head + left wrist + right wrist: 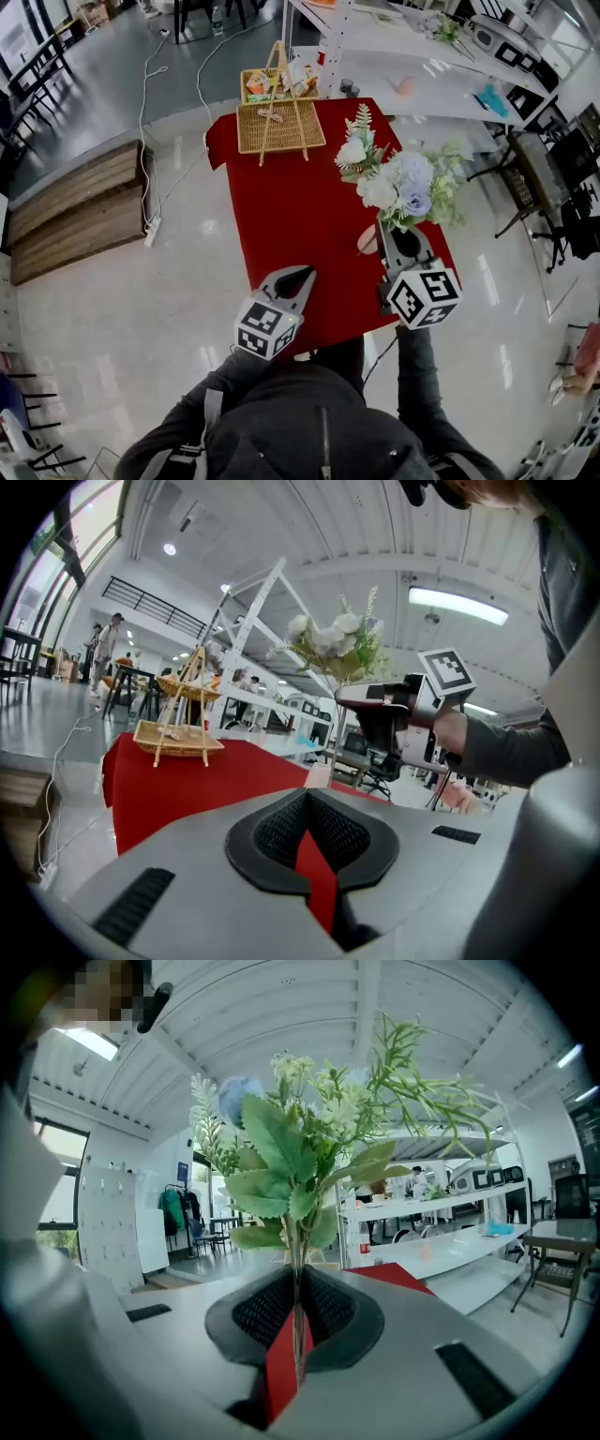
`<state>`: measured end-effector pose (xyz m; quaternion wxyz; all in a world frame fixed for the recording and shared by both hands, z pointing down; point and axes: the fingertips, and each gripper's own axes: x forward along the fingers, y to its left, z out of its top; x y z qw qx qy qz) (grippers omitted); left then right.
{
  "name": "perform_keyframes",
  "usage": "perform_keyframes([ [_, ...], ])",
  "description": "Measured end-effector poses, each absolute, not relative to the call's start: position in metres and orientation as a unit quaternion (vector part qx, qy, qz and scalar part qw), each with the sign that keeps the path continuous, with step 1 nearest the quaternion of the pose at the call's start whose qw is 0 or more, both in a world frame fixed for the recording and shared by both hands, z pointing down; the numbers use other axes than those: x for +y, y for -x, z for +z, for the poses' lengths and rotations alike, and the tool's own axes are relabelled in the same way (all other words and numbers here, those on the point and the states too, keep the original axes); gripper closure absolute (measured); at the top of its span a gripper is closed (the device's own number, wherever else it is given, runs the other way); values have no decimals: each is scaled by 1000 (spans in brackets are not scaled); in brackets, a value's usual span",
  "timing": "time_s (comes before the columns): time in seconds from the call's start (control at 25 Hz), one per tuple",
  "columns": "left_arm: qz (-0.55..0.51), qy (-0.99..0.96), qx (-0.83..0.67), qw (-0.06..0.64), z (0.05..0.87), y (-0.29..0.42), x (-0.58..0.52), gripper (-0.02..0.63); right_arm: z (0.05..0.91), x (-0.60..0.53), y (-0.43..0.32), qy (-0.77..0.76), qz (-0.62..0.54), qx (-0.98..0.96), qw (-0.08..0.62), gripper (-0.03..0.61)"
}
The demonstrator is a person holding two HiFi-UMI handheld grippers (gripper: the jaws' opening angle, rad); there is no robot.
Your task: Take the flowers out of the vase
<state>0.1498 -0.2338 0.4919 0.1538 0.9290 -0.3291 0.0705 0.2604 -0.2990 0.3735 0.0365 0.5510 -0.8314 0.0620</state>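
A bunch of white and lilac artificial flowers (401,186) with green leaves hangs over the right side of the red table (300,216). My right gripper (389,228) is shut on its thin stems (297,1269), and the leaves and blooms (300,1138) rise straight above the jaws. A small pale pink vase (367,240) stands on the cloth just left of that gripper. In the left gripper view the vase (319,776) is below the right gripper (351,697); whether the stem ends are still inside I cannot tell. My left gripper (302,275) is shut and empty near the table's front edge.
A wicker basket (279,127) with a tall handle stands at the table's far end, with a smaller basket of packets behind it. White shelving (422,56) runs behind and to the right. Wooden benches (75,211) and a cable lie on the floor at left.
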Motion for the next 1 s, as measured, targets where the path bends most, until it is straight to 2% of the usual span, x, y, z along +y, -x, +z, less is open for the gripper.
perform_keyframes([
  [1.0, 75, -933, -316, 154, 494, -163, -233, 606, 485, -242, -220, -526, 220, -819, 66, 551],
])
